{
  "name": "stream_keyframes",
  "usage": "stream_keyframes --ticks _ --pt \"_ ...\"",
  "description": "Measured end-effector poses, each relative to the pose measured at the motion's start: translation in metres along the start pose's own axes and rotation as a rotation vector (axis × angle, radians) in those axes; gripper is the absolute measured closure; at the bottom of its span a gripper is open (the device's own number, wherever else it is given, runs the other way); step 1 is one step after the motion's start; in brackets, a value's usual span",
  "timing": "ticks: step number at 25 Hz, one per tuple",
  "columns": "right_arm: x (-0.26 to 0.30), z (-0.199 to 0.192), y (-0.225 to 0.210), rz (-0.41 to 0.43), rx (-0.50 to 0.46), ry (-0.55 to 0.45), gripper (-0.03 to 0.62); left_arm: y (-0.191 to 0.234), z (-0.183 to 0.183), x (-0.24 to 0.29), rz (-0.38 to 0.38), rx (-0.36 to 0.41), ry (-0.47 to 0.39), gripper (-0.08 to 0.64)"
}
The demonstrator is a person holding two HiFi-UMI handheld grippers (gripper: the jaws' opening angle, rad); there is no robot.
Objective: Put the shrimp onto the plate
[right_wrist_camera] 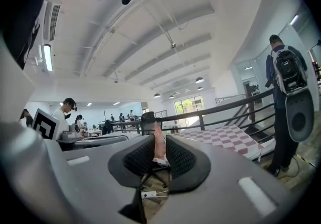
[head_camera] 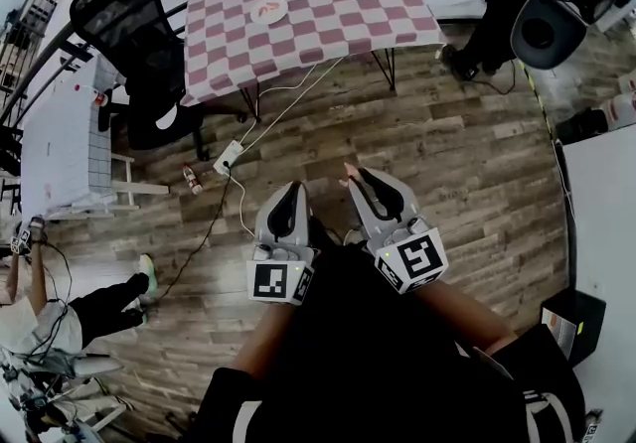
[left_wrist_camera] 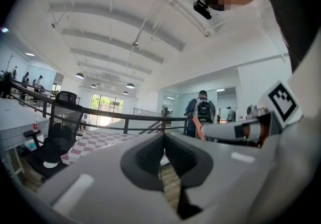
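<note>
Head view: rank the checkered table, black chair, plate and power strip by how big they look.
1. Checkered table, by far the largest.
2. Black chair.
3. Plate and power strip: both small and close in size, and at different distances from the camera, so left unranked.

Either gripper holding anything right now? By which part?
Right gripper holds the shrimp, pads pinching its body, with one end poking out past the jaws. Left gripper is shut and empty.

Plate (head_camera: pixel 268 10) on table (head_camera: pixel 343 29), chair (head_camera: pixel 124 24) at table's L; shrimp (right_wrist_camera: pixel 159 140) in R gripper (right_wrist_camera: pixel 159 151).
</note>
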State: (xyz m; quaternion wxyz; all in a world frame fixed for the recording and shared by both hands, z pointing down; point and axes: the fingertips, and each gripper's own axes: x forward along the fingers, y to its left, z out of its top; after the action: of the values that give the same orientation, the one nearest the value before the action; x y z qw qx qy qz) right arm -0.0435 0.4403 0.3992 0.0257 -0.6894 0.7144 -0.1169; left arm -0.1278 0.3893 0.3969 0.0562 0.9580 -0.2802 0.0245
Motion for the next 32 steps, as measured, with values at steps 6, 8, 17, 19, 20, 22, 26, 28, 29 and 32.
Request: stream_keyframes --ticks 6,8,17,19,20,22,26,28,29,32 --pt "-0.006 -0.013 -0.016 -0.034 0.035 0.015 0.523 -0.006 -0.009 0.016 -0.040 -0.008 0.025 0.554" --pt "-0.010 -0.015 -0.026 -0.068 0.050 0.011 0.523 -0.011 -0.012 0.023 -0.067 -0.005 0.035 0.554" --pt "0.011 -0.006 -0.053 -0.131 0.010 0.013 0.523 -0.009 -0.011 0.071 -0.145 -0.013 0.043 0.554" --pt "0.024 -0.006 -0.059 -0.134 0.008 0.020 0.523 -0.001 -0.013 0.082 -0.153 -0.013 0.042 0.553" --pt "0.032 -0.006 -0.064 -0.140 0.007 0.025 0.523 0.004 -0.015 0.089 -0.155 -0.019 0.046 0.553" --pt "0.052 -0.003 -0.074 -0.152 0.005 0.031 0.523 0.020 -0.016 0.105 -0.154 -0.035 0.055 0.554" --pt "0.106 0.006 -0.084 -0.167 -0.013 0.061 0.522 0.069 -0.014 0.140 -0.132 -0.073 0.072 0.553" --pt "0.136 0.009 -0.086 -0.162 -0.025 0.084 0.522 0.094 -0.009 0.157 -0.129 -0.086 0.072 0.552" --pt "0.153 0.011 -0.087 -0.157 -0.034 0.100 0.523 0.106 -0.006 0.167 -0.128 -0.091 0.071 0.553" --pt "0.208 0.020 -0.087 -0.127 -0.058 0.138 0.522 0.149 0.000 0.195 -0.122 -0.095 0.071 0.554"
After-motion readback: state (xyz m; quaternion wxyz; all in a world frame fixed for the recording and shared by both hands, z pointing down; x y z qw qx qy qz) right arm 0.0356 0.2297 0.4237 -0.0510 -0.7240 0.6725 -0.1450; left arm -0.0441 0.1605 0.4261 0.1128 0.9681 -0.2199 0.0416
